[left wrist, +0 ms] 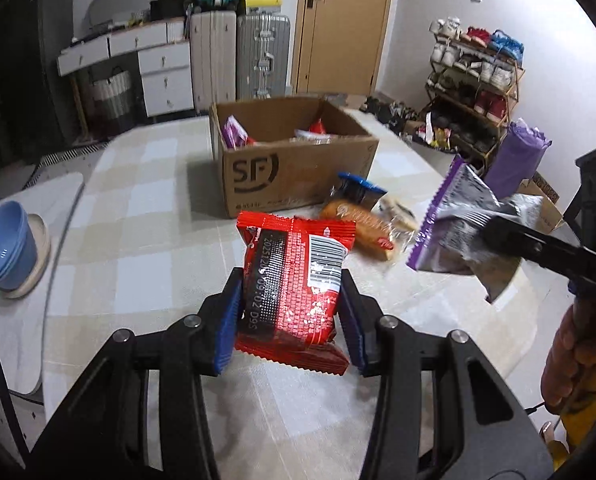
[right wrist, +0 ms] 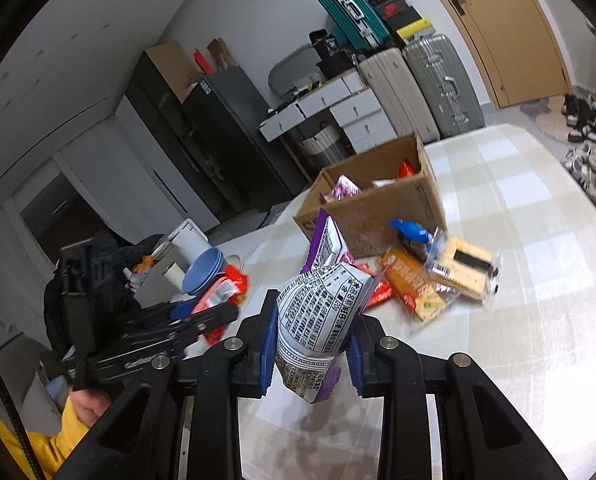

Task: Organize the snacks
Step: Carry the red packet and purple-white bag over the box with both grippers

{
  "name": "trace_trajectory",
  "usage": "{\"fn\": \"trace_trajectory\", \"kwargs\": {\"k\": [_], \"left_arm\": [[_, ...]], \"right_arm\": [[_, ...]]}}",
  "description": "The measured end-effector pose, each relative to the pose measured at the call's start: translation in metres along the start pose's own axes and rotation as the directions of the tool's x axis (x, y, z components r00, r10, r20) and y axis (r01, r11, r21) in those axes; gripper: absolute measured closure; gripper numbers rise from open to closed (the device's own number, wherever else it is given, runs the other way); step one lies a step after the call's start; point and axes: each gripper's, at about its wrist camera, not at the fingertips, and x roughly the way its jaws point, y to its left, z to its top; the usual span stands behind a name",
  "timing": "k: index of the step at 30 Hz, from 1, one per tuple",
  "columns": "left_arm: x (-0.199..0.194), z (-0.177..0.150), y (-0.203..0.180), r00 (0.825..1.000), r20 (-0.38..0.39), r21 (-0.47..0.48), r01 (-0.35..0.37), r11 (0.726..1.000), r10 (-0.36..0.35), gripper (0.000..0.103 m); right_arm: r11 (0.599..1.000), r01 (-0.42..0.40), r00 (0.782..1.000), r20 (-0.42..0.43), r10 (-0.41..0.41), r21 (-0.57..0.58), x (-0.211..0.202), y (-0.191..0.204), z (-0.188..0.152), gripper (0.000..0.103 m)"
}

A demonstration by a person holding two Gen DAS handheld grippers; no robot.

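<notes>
From the left wrist, the left gripper [left wrist: 290, 316] pinches a red snack packet [left wrist: 296, 280] above the checked table [left wrist: 146, 184]; the cardboard box [left wrist: 298, 168] sits at twelve o'clock, loose snacks [left wrist: 367, 216] at two.

From the right wrist, the right gripper [right wrist: 313, 350] clamps a purple-and-silver packet [right wrist: 321, 316]; box at one o'clock.

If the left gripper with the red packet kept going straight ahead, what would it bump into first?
Probably the cardboard box. The left gripper, shut on the red packet, points toward the box's near wall across bare tablecloth. Depth is hard to judge, so it might meet the table first.
</notes>
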Motion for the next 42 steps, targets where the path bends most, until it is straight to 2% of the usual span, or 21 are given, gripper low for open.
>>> {"fn": "trace_trajectory", "kwargs": {"k": [8, 14, 19, 28, 37, 42], "left_arm": [[-0.058, -0.018, -0.004, 0.998, 0.055, -0.04, 0.04, 0.998, -0.038, 0.061], [-0.068, -0.025, -0.004, 0.998, 0.046, -0.052, 0.047, 0.998, -0.044, 0.061], [-0.065, -0.014, -0.001, 0.998, 0.045, -0.043, 0.046, 0.998, -0.044, 0.061], [-0.031, 0.045, 0.013, 0.997, 0.068, -0.04, 0.04, 0.998, -0.038, 0.061], [0.007, 0.124, 0.023, 0.995, 0.096, 0.004, -0.01, 1.0, 0.009, 0.061], [0.034, 0.17, 0.032, 0.995, 0.099, 0.007, -0.003, 1.0, 0.003, 0.061]], "right_arm": [[1.0, 0.008, 1.0, 0.007, -0.008, -0.001, -0.013, 0.006, -0.016, 0.074], [1.0, -0.003, 1.0, 0.01, 0.003, -0.004, -0.014, 0.009, -0.014, 0.074], [1.0, -0.011, 1.0, 0.024, 0.012, -0.024, -0.011, 0.012, -0.001, 0.074], [0.998, -0.019, 0.999, 0.04, 0.021, -0.064, 0.012, 0.013, 0.05, 0.074], [0.991, -0.001, 0.999, 0.044, 0.006, -0.131, 0.044, 0.008, 0.116, 0.074], [0.991, 0.012, 0.999, 0.031, -0.008, -0.133, 0.069, 0.0, 0.148, 0.074]]}}
